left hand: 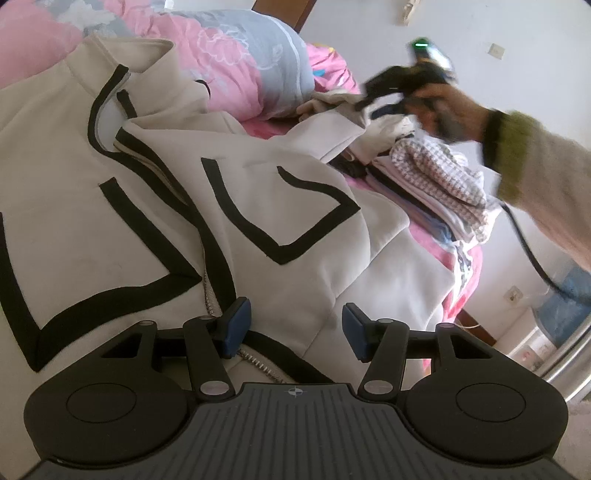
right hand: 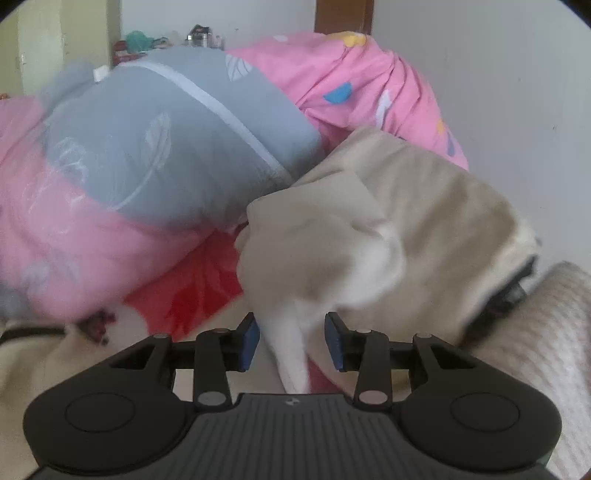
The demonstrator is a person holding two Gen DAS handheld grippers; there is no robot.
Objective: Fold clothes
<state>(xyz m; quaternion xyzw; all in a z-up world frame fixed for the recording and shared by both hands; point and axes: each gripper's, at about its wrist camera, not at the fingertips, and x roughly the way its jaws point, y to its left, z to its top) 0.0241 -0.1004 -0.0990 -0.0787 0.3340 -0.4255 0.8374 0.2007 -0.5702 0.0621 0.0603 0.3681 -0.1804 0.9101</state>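
You see: white wall (right hand: 498, 74) behind bed; wooden post (right hand: 341, 16) against it; pink-grey duvet (right hand: 166, 147) heaped on bed; wall socket (left hand: 496, 50) upper right; daylight, soft.

We are seeing cream jacket (left hand: 295, 229) carrying black trim bands. We are noting quilt (right hand: 122, 173) showing pink and grey with white feather print, pink sheet (right hand: 369, 81) bearing blue and yellow spots, folded cloth (left hand: 439, 177) wearing grey-white houndstooth check, sleeve (left hand: 546, 184) showing beige with green cuff.
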